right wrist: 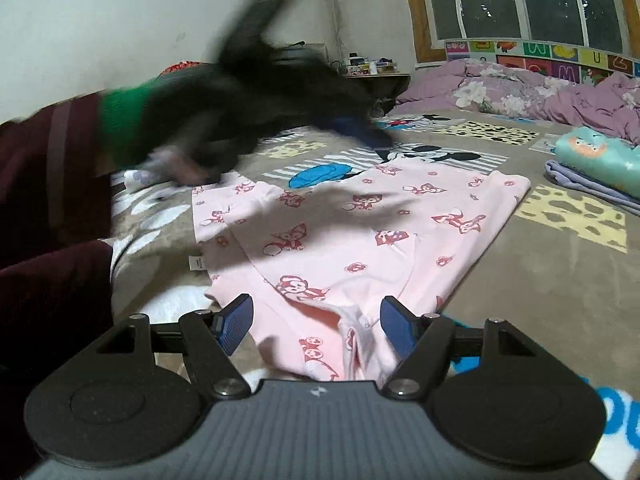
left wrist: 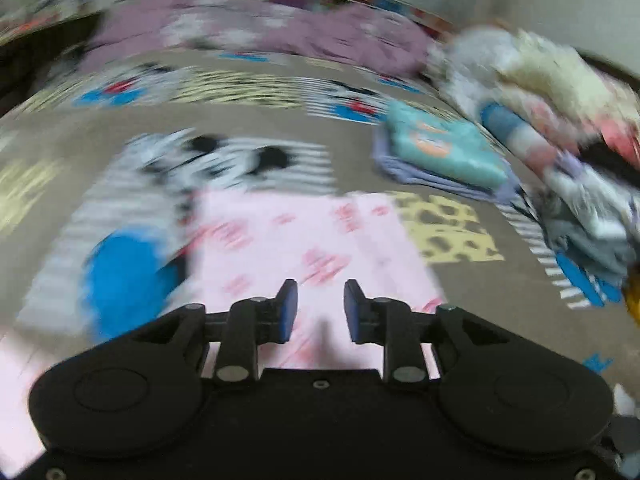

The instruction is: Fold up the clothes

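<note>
**Operator:** On the bed (right wrist: 520, 280), item one: pink printed garment (right wrist: 360, 232), spread flat across the patterned sheet, its bunched near end lying between my right claw's fingers. Right claw (right wrist: 316, 326): spread wide, gripping nothing.

**Second:** Left claw?

**Operator:** Left claw (left wrist: 321, 308): blue pads apart with a gap between them, nothing pinched, hovering over the same pink garment (left wrist: 304, 240). That view is badly blurred; from the right camera the left claw (right wrist: 360, 128) is only a dark smear above the garment's far side.

**Second:** Handling notes?

**Operator:** I judge it thin, light and limp, likely cotton. It will drape and wrinkle, not hold a shape, and will not break. Slippage seems a small risk if I pinch a hem or doubled edge. I'd take the near corners at the bunched end, one claw each.

**Second:** Other stock?

**Operator:** Folded teal piece (right wrist: 600, 156) atop a lavender one (right wrist: 580, 184), well apart on the right. Unsorted clothes heap (left wrist: 560, 128). Purple quilt (right wrist: 540, 92) at the far end.
</note>
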`<state>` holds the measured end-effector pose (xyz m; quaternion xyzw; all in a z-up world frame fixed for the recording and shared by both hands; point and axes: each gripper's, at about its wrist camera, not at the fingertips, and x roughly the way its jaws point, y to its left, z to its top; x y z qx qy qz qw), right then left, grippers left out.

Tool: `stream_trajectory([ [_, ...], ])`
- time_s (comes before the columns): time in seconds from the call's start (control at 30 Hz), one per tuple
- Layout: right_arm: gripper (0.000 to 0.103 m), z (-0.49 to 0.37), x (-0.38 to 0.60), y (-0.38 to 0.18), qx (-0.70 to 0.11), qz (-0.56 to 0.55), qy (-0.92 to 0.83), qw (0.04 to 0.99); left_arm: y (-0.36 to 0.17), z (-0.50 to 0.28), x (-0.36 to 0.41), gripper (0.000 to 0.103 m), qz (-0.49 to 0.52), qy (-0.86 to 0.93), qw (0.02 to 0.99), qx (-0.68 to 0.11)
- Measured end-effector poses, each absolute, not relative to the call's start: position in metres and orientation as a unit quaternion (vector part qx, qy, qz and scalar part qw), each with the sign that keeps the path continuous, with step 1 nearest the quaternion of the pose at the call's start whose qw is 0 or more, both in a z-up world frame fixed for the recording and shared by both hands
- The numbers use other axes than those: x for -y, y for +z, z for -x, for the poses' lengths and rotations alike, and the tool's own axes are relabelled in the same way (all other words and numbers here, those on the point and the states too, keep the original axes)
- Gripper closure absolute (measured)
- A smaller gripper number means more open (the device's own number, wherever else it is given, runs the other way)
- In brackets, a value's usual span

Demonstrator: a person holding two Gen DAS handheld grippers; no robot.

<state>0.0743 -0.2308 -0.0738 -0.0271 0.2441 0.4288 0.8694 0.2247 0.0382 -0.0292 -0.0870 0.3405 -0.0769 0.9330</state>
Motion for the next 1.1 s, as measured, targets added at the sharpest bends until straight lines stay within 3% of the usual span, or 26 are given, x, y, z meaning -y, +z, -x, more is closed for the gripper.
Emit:
stream_trajectory([
  [0.07,0.033,-0.071,0.228,-0.073,-0.242,0.038,0.429,0.869,-0.028,-0.193,-0.066,0.074,0.109,-0.046,0.934,-0.337],
  [0.2,0.033,-0.067,0.222,-0.075,-0.242,0.058,0.422,0.872,-0.029,-0.139,-0.118,0.057,0.161,0.007,0.929,-0.334],
  [0.6,0.033,-0.059,0.223,-0.083,-0.242,0.07,0.392,0.885,-0.083,-0.125,-0.156,0.059,0.298,0.059,0.887,-0.349],
  [0.7,0.033,-0.06,0.224,-0.084,-0.242,0.067,0.389,0.887,-0.088,-0.125,-0.153,0.068,0.317,0.062,0.883,-0.341],
  [0.87,0.033,-0.061,0.225,-0.085,-0.242,0.062,0.389,0.887,-0.092,-0.115,-0.157,0.069,0.358,0.051,0.873,-0.328],
  [0.97,0.033,-0.062,0.225,-0.085,-0.241,0.061,0.39,0.887,-0.099,-0.113,-0.159,0.078,0.381,0.06,0.865,-0.321],
  [1.03,0.033,-0.062,0.225,-0.085,-0.241,0.061,0.39,0.887,-0.098,-0.115,-0.156,0.096,0.377,0.057,0.867,-0.32],
  [1.1,0.033,-0.061,0.226,-0.084,-0.236,0.061,0.391,0.888,-0.091,-0.117,-0.15,0.102,0.355,0.057,0.879,-0.312],
])
